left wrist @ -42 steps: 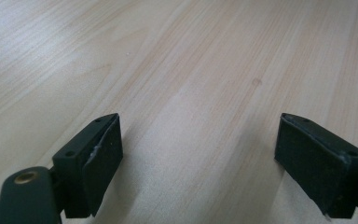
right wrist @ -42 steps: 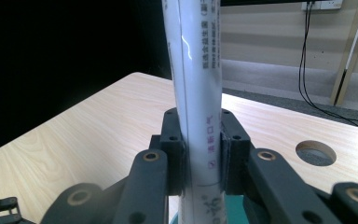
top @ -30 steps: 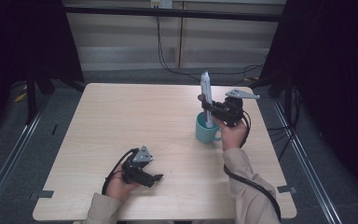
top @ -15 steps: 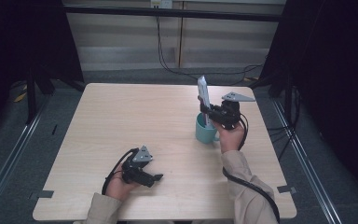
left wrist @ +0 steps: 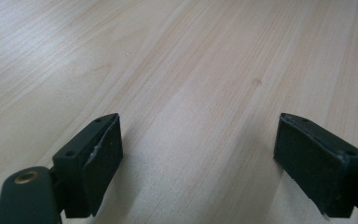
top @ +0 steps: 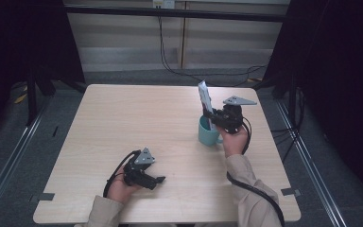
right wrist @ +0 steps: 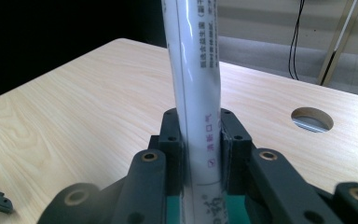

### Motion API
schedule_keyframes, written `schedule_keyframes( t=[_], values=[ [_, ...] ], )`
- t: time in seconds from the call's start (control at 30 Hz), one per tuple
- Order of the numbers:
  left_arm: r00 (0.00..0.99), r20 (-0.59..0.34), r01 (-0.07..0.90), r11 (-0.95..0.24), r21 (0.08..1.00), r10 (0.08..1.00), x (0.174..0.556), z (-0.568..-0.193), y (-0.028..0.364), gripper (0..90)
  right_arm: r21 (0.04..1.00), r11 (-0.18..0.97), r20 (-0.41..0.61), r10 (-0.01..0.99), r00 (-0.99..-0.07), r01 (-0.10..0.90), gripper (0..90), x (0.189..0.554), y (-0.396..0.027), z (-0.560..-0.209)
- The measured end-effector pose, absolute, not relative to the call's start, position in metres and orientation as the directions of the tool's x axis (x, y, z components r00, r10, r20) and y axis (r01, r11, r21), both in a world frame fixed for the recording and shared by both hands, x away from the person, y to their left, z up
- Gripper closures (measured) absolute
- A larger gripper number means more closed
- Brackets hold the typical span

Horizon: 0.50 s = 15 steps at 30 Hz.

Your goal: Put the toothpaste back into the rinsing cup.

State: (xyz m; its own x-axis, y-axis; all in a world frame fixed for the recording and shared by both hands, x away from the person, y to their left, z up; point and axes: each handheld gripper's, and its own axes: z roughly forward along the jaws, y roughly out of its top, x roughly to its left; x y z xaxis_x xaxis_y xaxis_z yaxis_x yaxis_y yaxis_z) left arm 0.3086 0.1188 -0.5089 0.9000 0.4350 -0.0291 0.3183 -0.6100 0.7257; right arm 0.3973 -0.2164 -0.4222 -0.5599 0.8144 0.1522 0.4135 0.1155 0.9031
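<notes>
High view first: the right claw (top: 216,119) sits right of centre in the frame, clamped on a white tube (top: 204,97) that stands nearly upright, tilted a bit toward the upper left. The tube's lower end is right at the mouth of the teal mug (top: 208,133), which stands on the tabletop (top: 123,118) just left of that hand. From this angle I can't tell if the bottom end is inside the mug or just above the rim. The left claw (top: 159,179) is parked down in the lower left part of the frame, resting on the tabletop, well apart from the mug.

Left gripper view: jaws stand wide apart with nothing between them, just bare wood grain. So that hand looks idle.

Right gripper view: the tube (right wrist: 196,84) runs up the middle of the frame, pinched tight between the two black jaws, purple print on it. A strip of teal shows at the bottom edge right under the jaws, so the mug (right wrist: 233,205) is directly below the grip.

My read: the pick-up part is done and the tube is lined up over the mug. What's left is lowering it in and letting go, probably so it leans on the rim.
</notes>
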Motion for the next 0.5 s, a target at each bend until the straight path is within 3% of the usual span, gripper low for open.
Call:
schedule_keyframes(
  t=[0.5],
  values=[
    [0.9, -0.028, 0.317, -0.609, 0.727, 0.434, 0.3088, -0.5089, 0.1188, 15.1, 0.889, 0.134, 0.15, 0.819, -0.554, 0.439, 74.0, 0.398, -0.2148, -0.4288]
  ],
)
